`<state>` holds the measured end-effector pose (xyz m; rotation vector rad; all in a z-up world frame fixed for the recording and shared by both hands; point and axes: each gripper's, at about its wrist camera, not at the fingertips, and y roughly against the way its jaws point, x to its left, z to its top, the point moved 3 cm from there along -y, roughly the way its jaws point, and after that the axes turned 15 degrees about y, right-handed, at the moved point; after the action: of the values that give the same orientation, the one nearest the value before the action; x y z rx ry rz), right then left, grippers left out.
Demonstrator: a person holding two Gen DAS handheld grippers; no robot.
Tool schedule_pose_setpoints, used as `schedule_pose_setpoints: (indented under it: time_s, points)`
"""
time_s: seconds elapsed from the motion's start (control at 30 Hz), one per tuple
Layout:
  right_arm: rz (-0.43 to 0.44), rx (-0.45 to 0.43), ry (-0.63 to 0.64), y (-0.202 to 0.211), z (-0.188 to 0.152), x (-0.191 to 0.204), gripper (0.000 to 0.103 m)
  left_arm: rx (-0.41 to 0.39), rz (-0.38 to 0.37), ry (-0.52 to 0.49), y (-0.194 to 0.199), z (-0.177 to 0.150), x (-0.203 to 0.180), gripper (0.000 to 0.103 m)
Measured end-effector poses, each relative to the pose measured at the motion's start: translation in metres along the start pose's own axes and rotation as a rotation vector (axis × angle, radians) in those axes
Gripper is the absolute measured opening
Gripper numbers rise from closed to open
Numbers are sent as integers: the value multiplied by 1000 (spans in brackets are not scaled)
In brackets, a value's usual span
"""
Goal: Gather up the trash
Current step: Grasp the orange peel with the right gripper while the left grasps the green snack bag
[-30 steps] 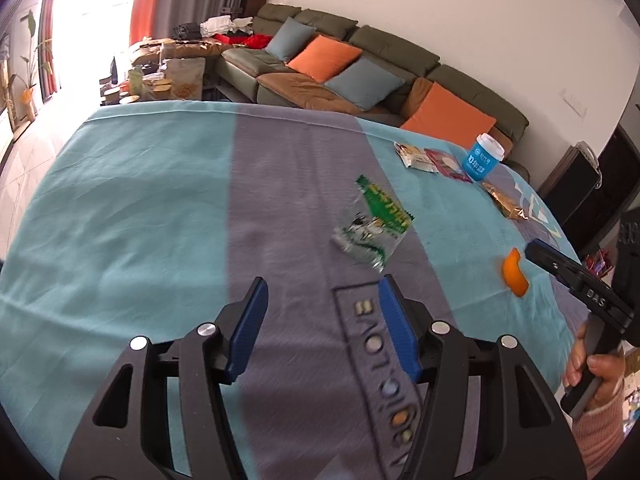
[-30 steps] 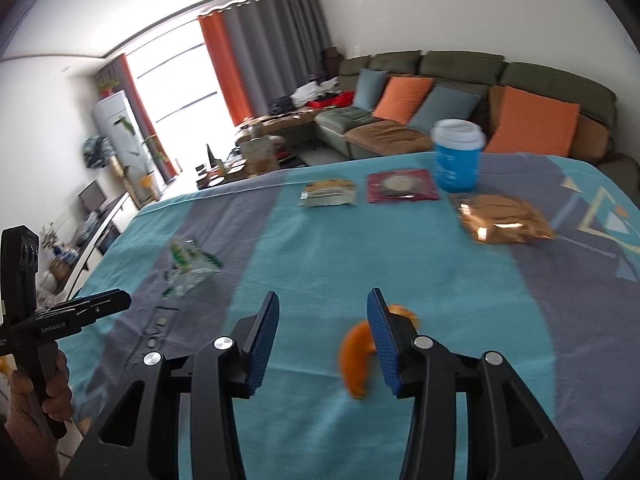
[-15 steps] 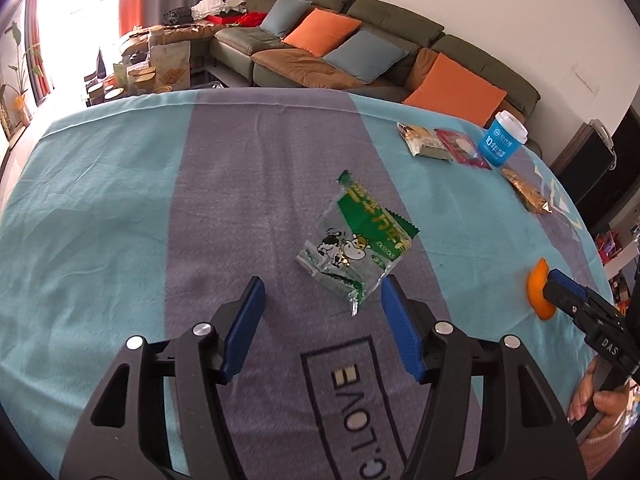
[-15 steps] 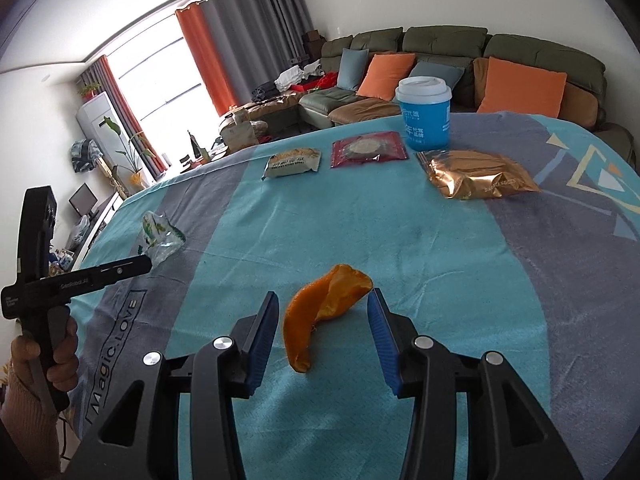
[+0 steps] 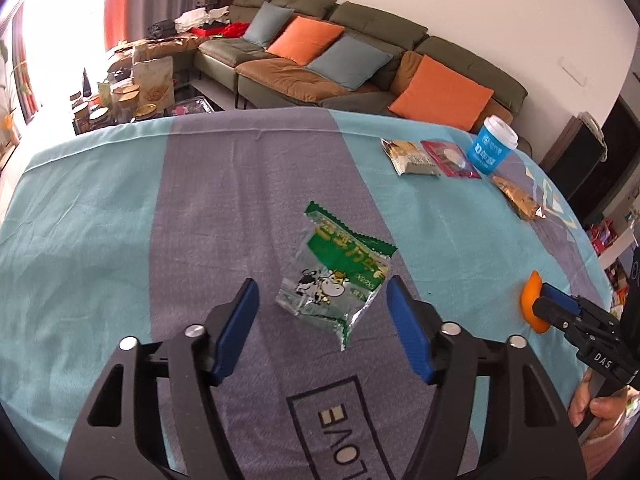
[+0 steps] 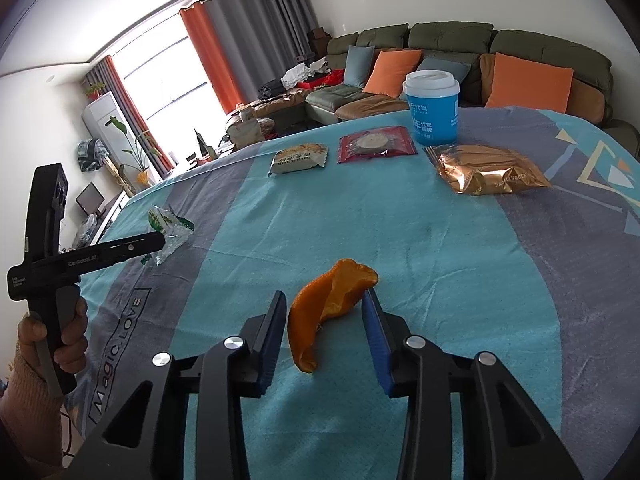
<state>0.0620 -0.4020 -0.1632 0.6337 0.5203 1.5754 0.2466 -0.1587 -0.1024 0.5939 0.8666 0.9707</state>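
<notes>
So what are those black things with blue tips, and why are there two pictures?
They are two grabbing tools that a person holds, one in each hand, and each has a small camera looking out along its two fingers. That gives two pictures of the same table. The left claw is open around a green snack wrapper with a cartoon cow. The right claw is open around an orange peel. Neither is squeezing yet, so nothing is held. Further back on the blue and grey tablecloth lie a gold packet, a red packet, a pale snack packet and a blue cup.
</notes>
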Motion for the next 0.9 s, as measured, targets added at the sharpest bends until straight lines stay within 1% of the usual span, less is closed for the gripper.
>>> schedule_pose_setpoints:
  time_s: [0.03, 0.17, 0.23, 0.3, 0.4, 0.57, 0.77, 0.9]
  points:
    - [2, 0, 0, 0, 0, 0, 34, 9, -2, 3, -3, -1, 1, 53]
    - [14, 4, 11, 0, 0, 3, 26, -4, 0, -12, -3, -2, -1, 51]
    - [14, 0, 21, 1, 1, 5, 18, -11, 9, -17, -1, -4, -1, 45]
    - [21, -8, 25, 1, 1, 7, 13, -13, 3, -15, 2, -6, 1, 44]
    - [18, -12, 40, 0, 3, 11, 12, -26, -11, -6, 11, -9, 5, 41]
    - [44, -33, 57, 2, 8, 21, 10, -53, -13, 12, 31, -16, 14, 36]
    - [85, -61, 103, 4, 16, 45, 9, -99, 7, 24, 65, -28, 31, 35]
    - [131, -75, 105, 5, 19, 58, 9, -126, 27, 39, 89, -37, 46, 35]
